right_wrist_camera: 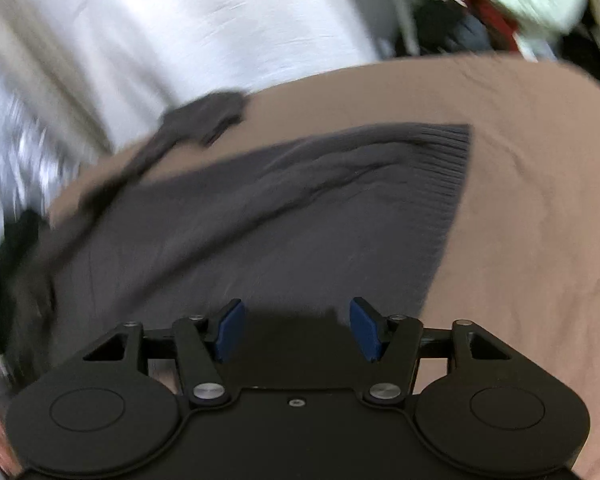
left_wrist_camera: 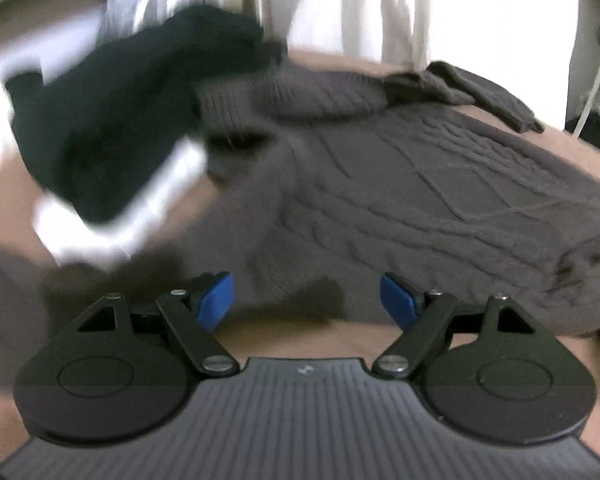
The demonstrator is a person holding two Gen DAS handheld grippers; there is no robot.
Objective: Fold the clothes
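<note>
Garments: two. One dark grey cable-knit sweater (left_wrist_camera: 400,184) lies spread flat on the tan cloth-covered surface (left_wrist_camera: 308,340); one black knitted garment (left_wrist_camera: 112,120), blurred, sits at the far left, touching the sweater's near sleeve cuff.
Sweater, left wrist view: the body runs from the middle to the right edge, cable ribs across it; a ribbed cuff (left_wrist_camera: 224,104) lies folded in over the far left part, and another sleeve (left_wrist_camera: 476,88) trails along the far edge to the right.
Sweater, right wrist view: the same grey knit (right_wrist_camera: 260,232) fills the middle, its ribbed hem (right_wrist_camera: 448,168) at the right, tan surface (right_wrist_camera: 540,200) beyond it.
Grippers: two, each with two blue pads.
Left gripper (left_wrist_camera: 307,300): pads spread wide apart, nothing between them; it tilts downward over the sweater's near edge, its shadow on the cloth below.
Right gripper (right_wrist_camera: 298,328): pads spread apart, empty; it tilts downward above the sweater's near part, shadow directly beneath.
Background: white fabric (right_wrist_camera: 180,20) hangs beyond the far edge; the rest is too blurred to tell.
</note>
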